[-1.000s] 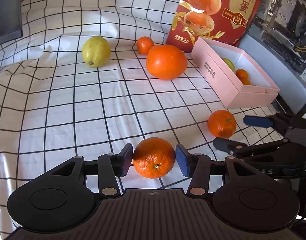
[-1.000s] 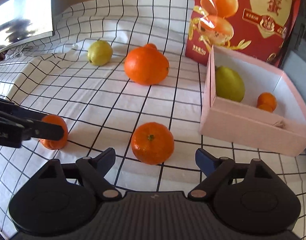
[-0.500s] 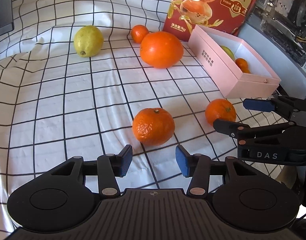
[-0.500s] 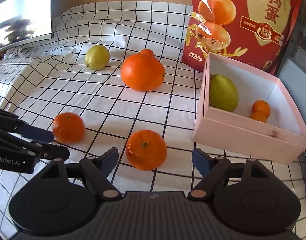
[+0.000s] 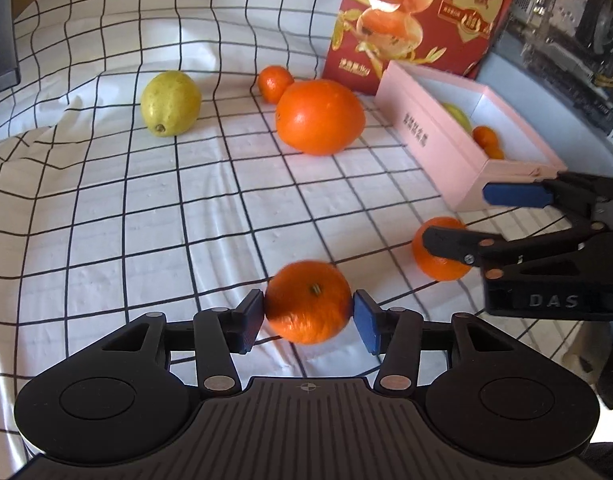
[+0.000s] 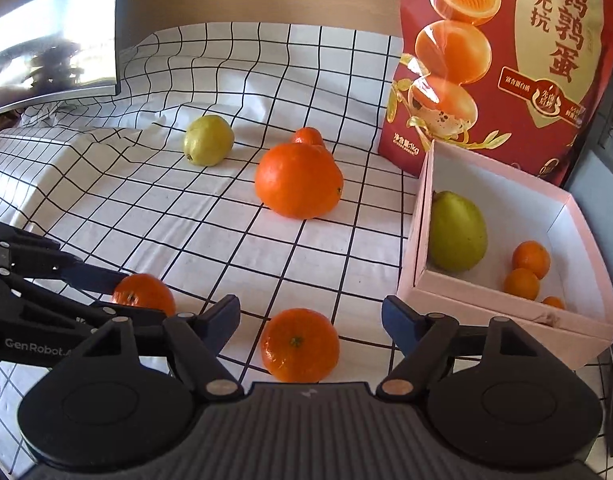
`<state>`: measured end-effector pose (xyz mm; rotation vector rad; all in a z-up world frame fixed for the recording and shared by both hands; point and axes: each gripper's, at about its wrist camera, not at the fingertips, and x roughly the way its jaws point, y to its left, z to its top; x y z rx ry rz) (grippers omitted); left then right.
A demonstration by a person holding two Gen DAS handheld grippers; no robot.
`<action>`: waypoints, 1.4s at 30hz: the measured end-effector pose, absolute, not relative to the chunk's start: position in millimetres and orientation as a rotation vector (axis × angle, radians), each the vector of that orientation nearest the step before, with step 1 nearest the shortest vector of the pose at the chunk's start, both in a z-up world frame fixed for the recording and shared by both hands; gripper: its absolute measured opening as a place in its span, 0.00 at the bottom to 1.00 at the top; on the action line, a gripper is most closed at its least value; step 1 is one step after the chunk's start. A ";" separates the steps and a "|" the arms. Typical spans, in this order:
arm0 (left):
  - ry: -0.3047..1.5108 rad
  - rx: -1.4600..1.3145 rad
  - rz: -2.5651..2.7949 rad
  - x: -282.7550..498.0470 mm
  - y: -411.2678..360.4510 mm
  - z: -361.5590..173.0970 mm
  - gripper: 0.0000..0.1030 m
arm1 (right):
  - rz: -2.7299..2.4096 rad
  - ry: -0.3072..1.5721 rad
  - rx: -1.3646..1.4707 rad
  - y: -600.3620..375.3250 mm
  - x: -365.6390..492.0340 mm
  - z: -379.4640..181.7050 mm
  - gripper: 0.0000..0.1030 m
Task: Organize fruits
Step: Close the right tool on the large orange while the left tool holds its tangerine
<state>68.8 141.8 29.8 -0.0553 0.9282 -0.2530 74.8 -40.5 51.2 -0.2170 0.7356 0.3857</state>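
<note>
Left tangerine [image 5: 308, 302] near worktop's front edge, clamped in left claw [image 5: 308, 316]; right tangerine [image 6: 299, 345] sits untouched between right claw [image 6: 310, 320] pads, released. Centre it, squeeze gently, carry both to pink box [image 6: 506, 308]

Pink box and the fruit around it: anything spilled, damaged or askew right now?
Nothing stands out. The pink box sits upright holding a pear and small oranges; loose fruit rests intact on the rumpled checked cloth.
</note>
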 end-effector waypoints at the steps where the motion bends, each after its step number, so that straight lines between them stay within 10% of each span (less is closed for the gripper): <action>1: 0.932 -0.054 -0.254 69.3 142.3 28.1 0.52 | 0.387 0.737 -0.219 -40.0 75.5 50.6 0.76; 23: 0.907 -0.172 -0.174 43.0 178.9 30.7 0.53 | 0.438 0.737 -0.158 8.9 212.4 71.7 0.79; 25: 0.909 -0.182 -0.145 40.7 186.8 30.6 0.53 | 0.425 0.730 -0.186 15.6 217.2 67.5 0.67; 42: 0.918 -0.213 -0.110 38.9 202.9 29.1 0.53 | 0.651 0.681 -0.247 19.4 111.0 76.1 0.62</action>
